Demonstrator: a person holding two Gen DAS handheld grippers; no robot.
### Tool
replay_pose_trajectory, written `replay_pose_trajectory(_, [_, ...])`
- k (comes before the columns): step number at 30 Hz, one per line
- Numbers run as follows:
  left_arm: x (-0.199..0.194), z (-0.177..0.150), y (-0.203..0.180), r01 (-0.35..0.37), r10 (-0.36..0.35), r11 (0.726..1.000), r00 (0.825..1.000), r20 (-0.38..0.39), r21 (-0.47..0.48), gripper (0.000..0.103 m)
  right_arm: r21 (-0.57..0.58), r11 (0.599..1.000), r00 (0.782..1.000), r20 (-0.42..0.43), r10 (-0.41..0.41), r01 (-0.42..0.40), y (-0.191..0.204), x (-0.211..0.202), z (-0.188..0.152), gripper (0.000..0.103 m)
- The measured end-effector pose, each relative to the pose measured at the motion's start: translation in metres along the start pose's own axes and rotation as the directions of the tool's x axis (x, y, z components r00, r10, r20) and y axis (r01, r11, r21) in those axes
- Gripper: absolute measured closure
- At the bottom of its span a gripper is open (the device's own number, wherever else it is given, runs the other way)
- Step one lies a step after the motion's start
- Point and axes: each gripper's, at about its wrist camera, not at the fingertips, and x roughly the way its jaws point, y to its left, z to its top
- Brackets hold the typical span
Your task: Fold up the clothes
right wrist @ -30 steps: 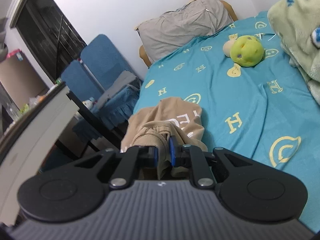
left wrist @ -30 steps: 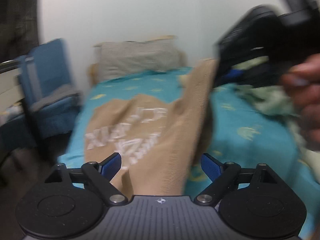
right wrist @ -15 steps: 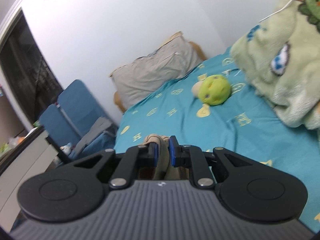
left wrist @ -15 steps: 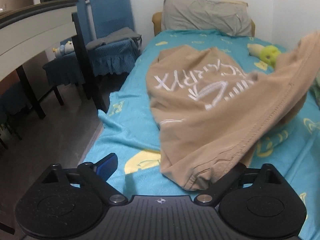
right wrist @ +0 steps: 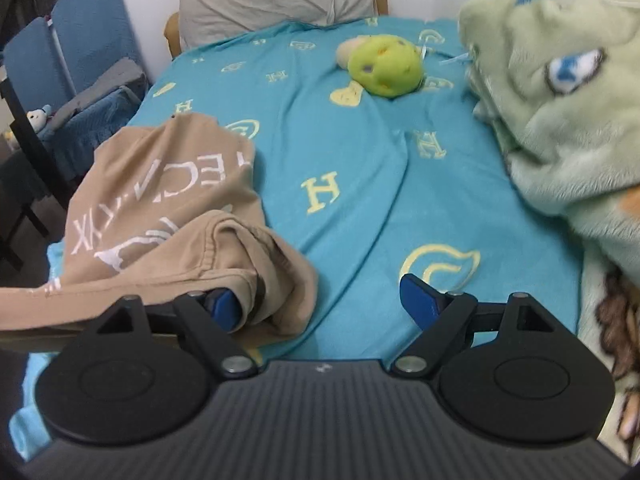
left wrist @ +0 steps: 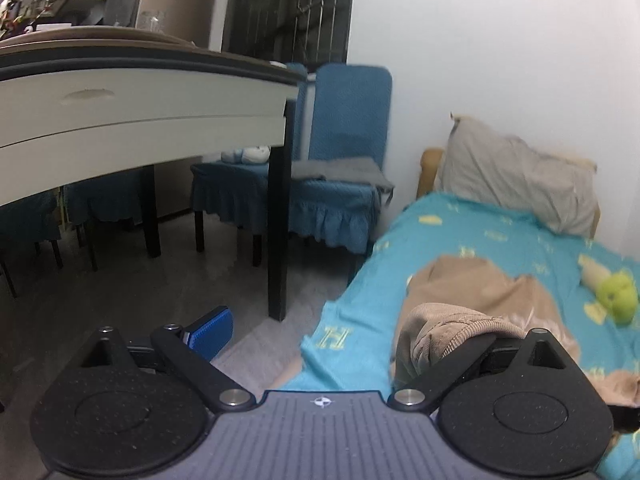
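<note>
A: Tan cotton sweatshirt with white lettering [right wrist: 160, 200] lies bunched on the teal patterned bedsheet [right wrist: 360, 184], near the bed's left edge. Looks soft, light, floppy; best taken at the ribbed hem.

B: Right gripper [right wrist: 326, 300] tilts down over the sheet, jaws opening, cloth draped on one pad, nothing pinched. Left gripper [left wrist: 348, 328] spread wide, angled toward the floor; ribbed fabric rests on its right finger.

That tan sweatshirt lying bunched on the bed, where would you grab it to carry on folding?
Probably the ribbed hem edge of the tan sweatshirt, bunched near the bed's near left corner. That edge is raised and thick, so it is easy to pinch from the near side. The opening right gripper has one finger against it.
</note>
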Motion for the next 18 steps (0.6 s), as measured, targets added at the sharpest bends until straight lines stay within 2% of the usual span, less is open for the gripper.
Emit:
replay_pose_trajectory(2, [-0.001, 0.009, 0.002, 0.008, -0.008, 1.000, 1.000, 0.026, -0.010, 0.005, 0.052, 0.999, 0.996, 0.089, -0.001, -0.004, -0.003, -0.021, 0.009, 0.019])
replay_pose_trajectory(4, [-0.009, 0.024, 0.006, 0.036, -0.032, 0.999, 0.997, 0.074, -0.040, 0.005, 0.080, 0.997, 0.979, 0.206, 0.007, -0.024, -0.003, -0.054, 0.026, 0.019])
replay_pose_trajectory(6, [-0.022, 0.044, 0.010, 0.065, -0.055, 0.995, 0.989, 0.138, -0.070, 0.005, 0.082, 0.996, 0.950, 0.312, 0.015, -0.043, 0.001, -0.089, 0.045, 0.019])
replay_pose_trajectory(9, [-0.052, 0.092, 0.012, 0.112, -0.081, 0.986, 0.967, 0.240, -0.120, 0.005, 0.068, 0.996, 0.891, 0.452, 0.028, -0.065, 0.011, -0.146, 0.078, 0.019])
replay_pose_trajectory(12, [-0.091, 0.150, 0.016, 0.157, -0.098, 0.976, 0.935, 0.340, -0.148, 0.005, 0.039, 0.996, 0.830, 0.556, 0.050, -0.086, 0.021, -0.210, 0.112, 0.019])
replay_pose_trajectory(18, [-0.188, 0.259, 0.031, 0.235, -0.138, 0.963, 0.855, 0.501, -0.135, 0.005, -0.020, 0.992, 0.713, 0.693, 0.106, -0.128, 0.028, -0.342, 0.157, 0.019])
